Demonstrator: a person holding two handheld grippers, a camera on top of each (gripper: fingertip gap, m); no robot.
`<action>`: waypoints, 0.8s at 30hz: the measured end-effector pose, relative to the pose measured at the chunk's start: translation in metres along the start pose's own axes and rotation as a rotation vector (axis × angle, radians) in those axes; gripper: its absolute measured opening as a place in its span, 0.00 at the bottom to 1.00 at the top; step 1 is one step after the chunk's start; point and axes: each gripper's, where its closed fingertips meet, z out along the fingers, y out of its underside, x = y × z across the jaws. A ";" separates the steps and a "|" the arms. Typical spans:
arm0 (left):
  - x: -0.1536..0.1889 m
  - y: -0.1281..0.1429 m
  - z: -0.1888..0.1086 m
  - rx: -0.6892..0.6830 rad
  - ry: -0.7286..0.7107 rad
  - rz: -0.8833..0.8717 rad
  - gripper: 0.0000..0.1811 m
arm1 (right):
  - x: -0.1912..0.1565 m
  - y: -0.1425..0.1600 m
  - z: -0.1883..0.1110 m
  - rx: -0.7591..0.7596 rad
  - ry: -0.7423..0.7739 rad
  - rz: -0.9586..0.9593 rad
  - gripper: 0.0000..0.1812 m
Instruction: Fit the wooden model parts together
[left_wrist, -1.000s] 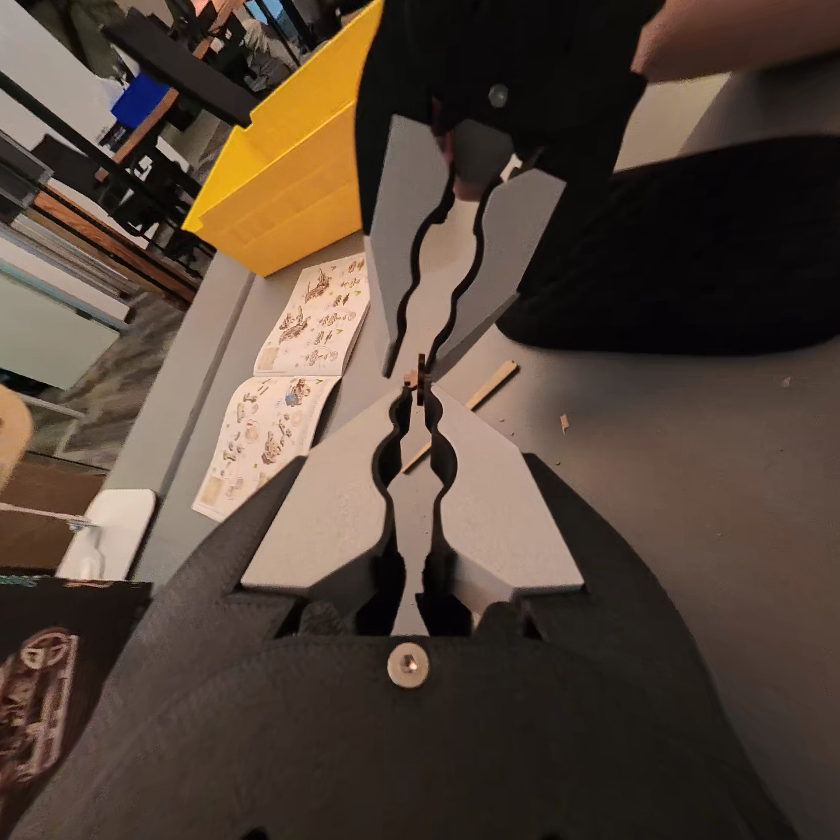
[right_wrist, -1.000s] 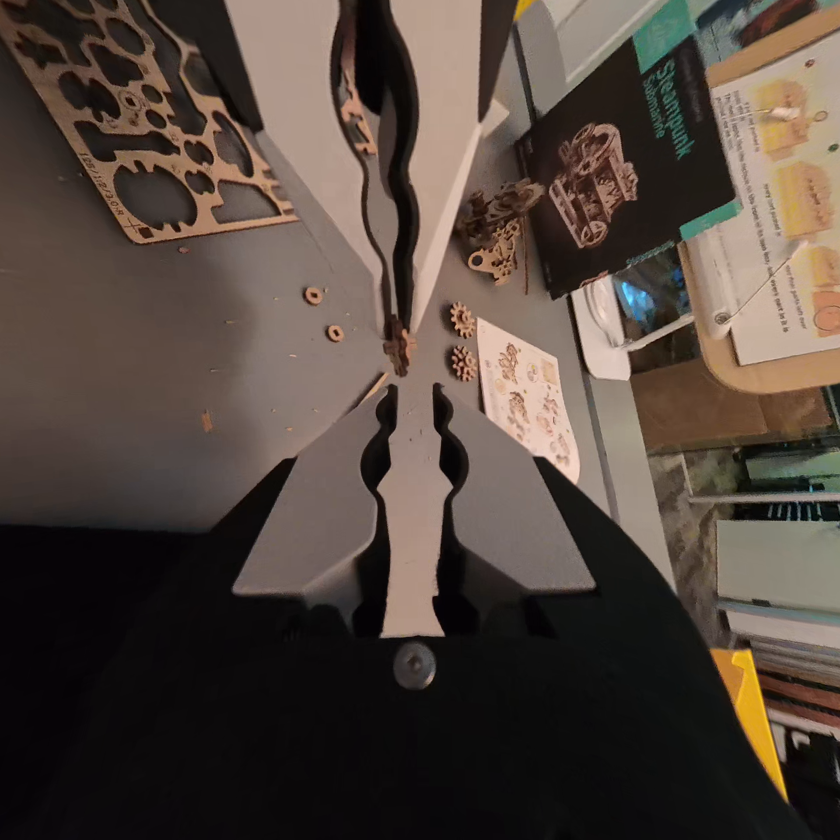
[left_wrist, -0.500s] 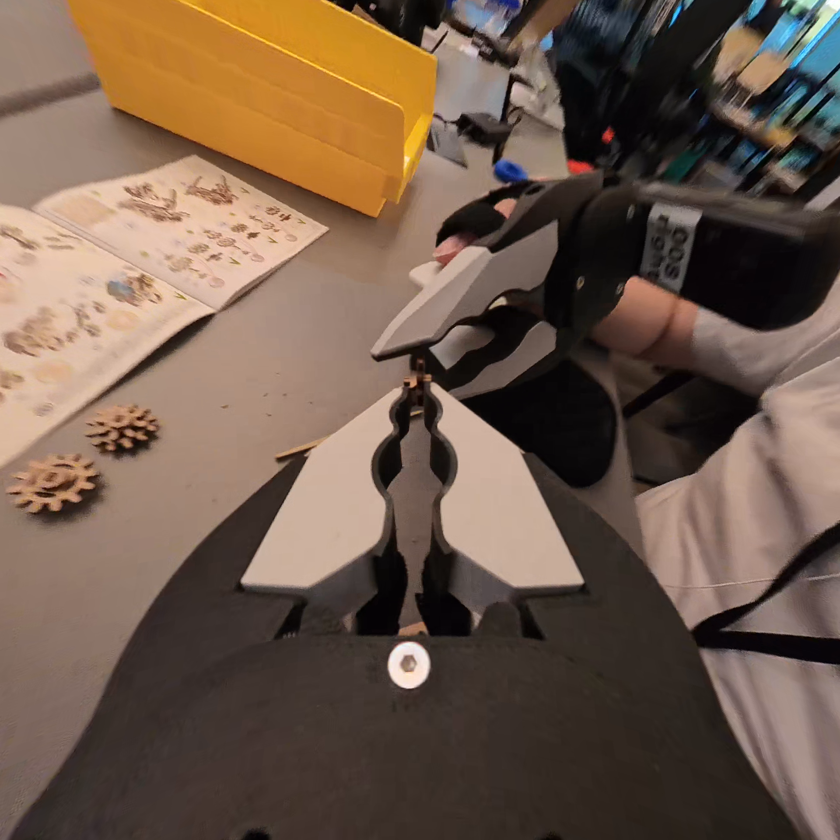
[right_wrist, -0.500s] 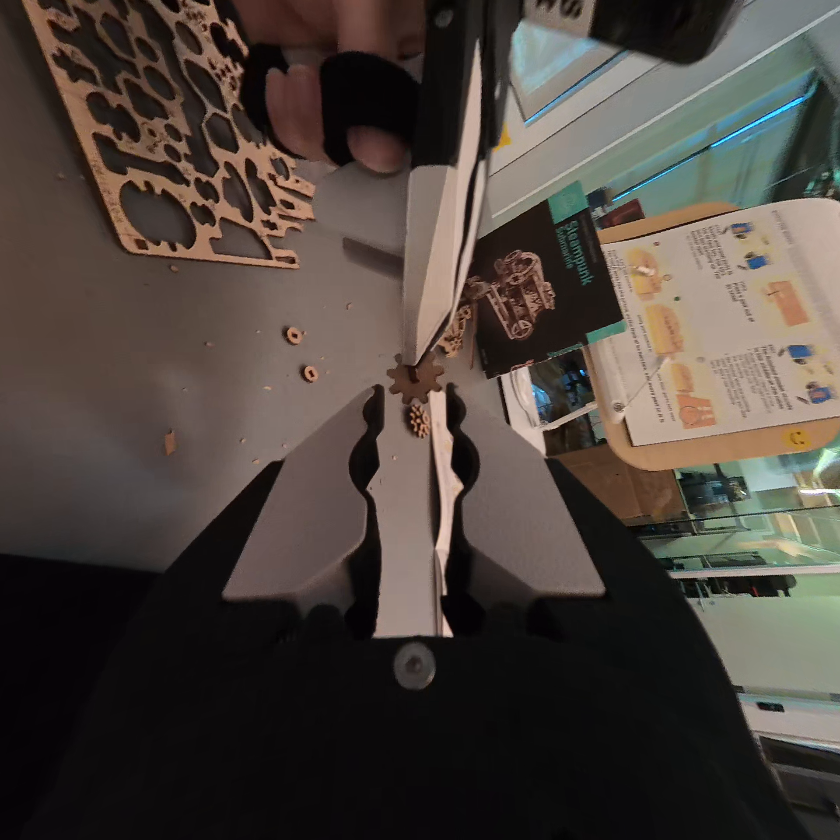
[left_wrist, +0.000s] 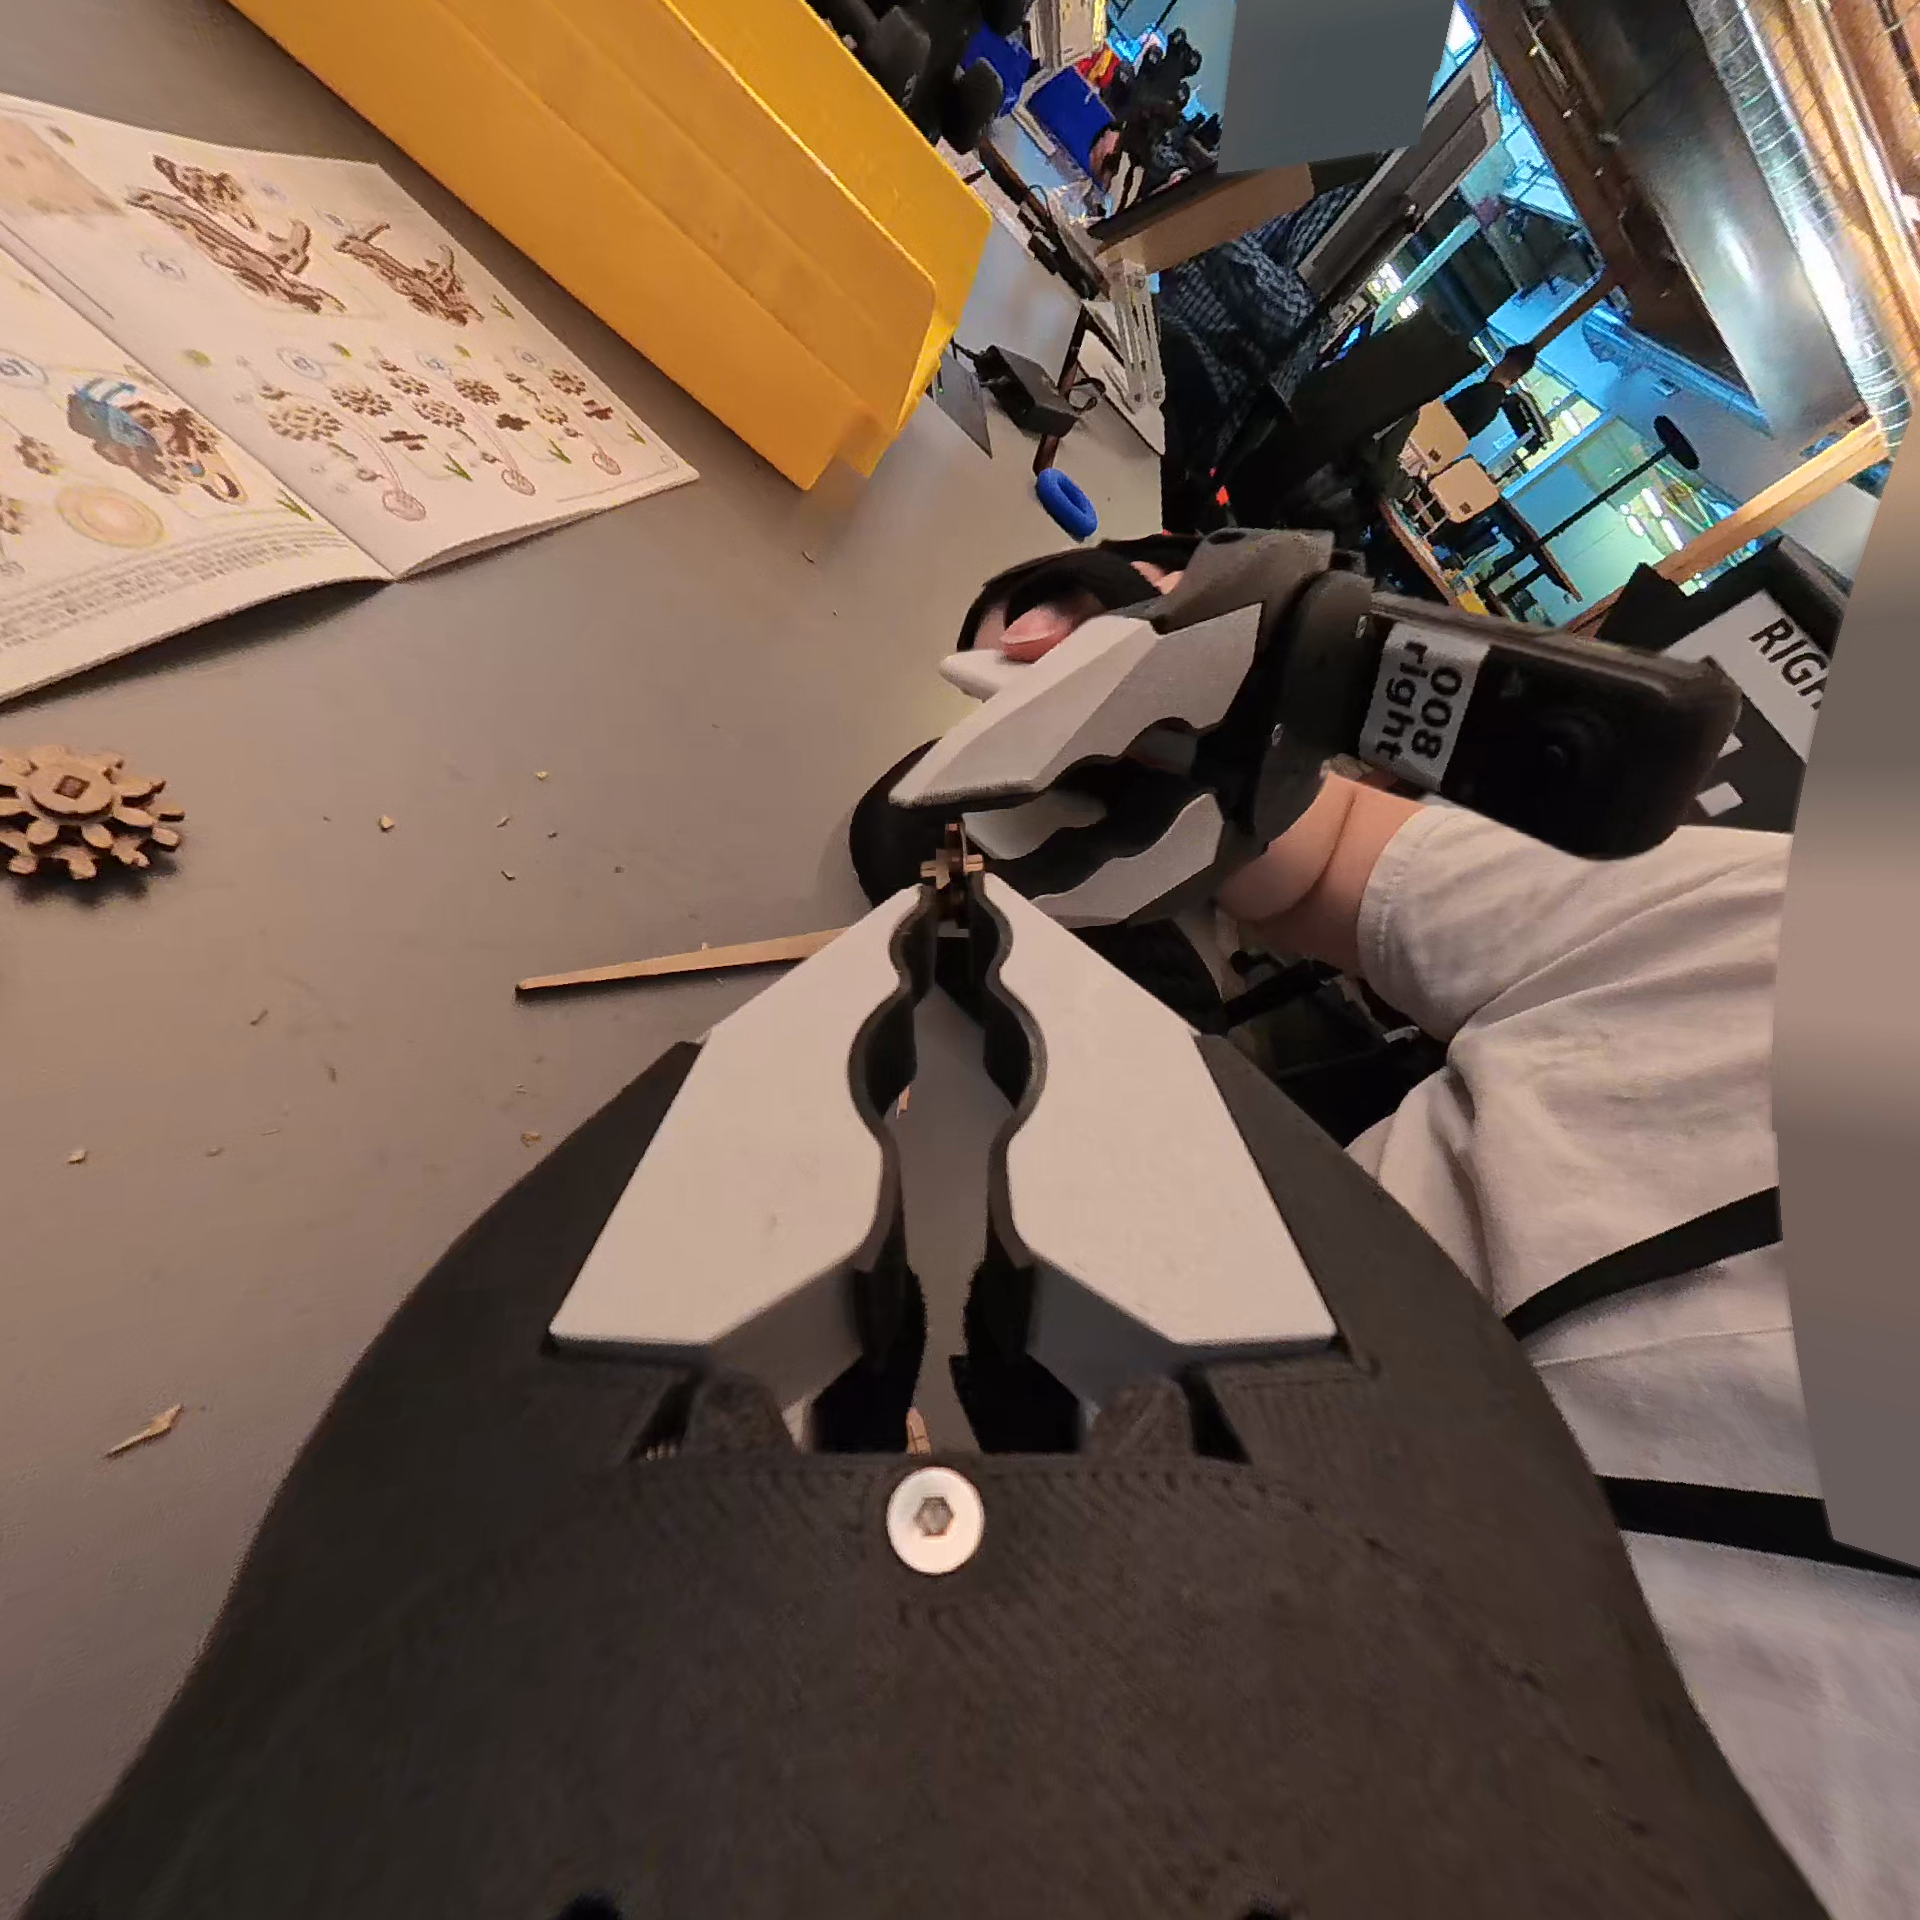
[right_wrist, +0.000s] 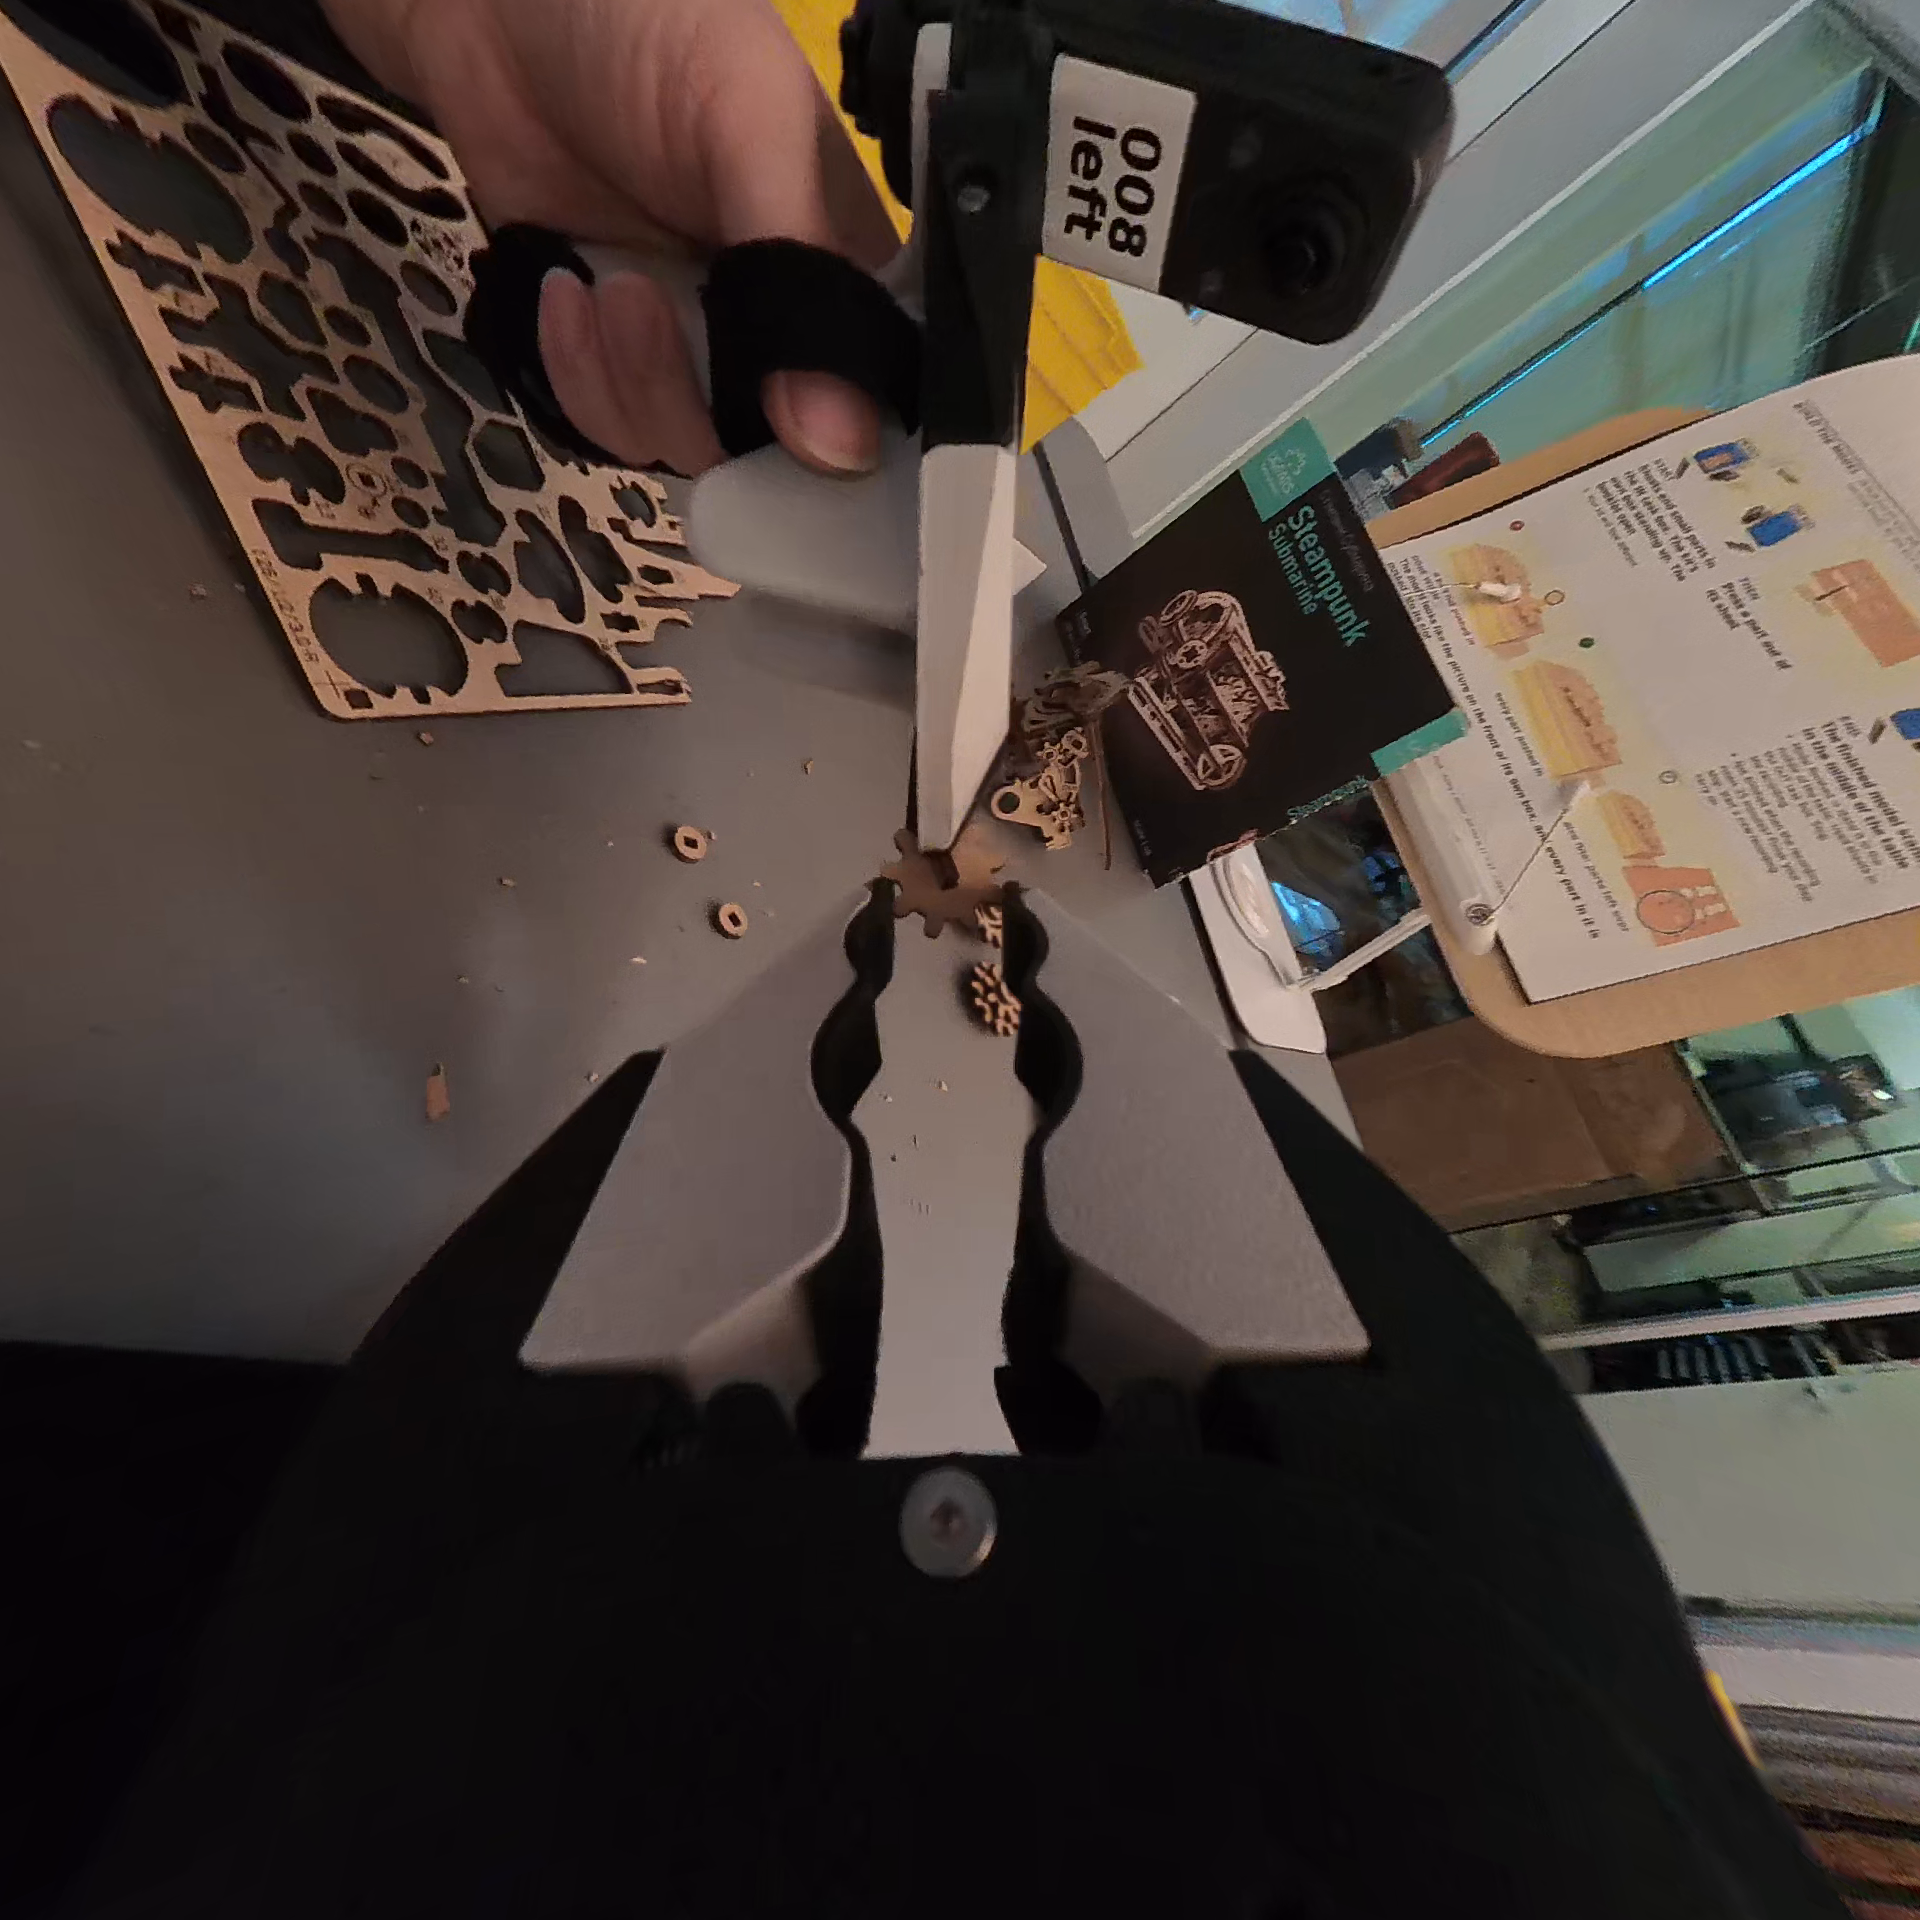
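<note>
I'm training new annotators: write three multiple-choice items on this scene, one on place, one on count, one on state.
1. Where does the yellow bin stand?
A beyond the booklet; B on the booklet; C in the person's lap.
2. How many small wooden rings lie on the table?
A one; B two; C five.
3. The left gripper is:
A wide open; B shut on the small gear; C lying flat on the table.

Key:
1. A, the bin rises behind the booklet's far edge.
2. B, two rings show left of the right gripper.
3. B, its fingertips pinch the gear.
</note>
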 end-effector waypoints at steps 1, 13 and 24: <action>0.000 -0.002 0.000 0.007 0.002 0.008 0.02 | 0.001 0.000 0.000 0.005 -0.003 0.020 0.11; -0.020 0.006 -0.010 -0.123 -0.229 0.462 0.07 | -0.005 0.017 0.009 -0.009 -0.176 0.453 0.11; -0.017 0.012 -0.010 -0.145 -0.180 0.366 0.00 | -0.016 0.012 0.015 -0.047 -0.099 0.288 0.11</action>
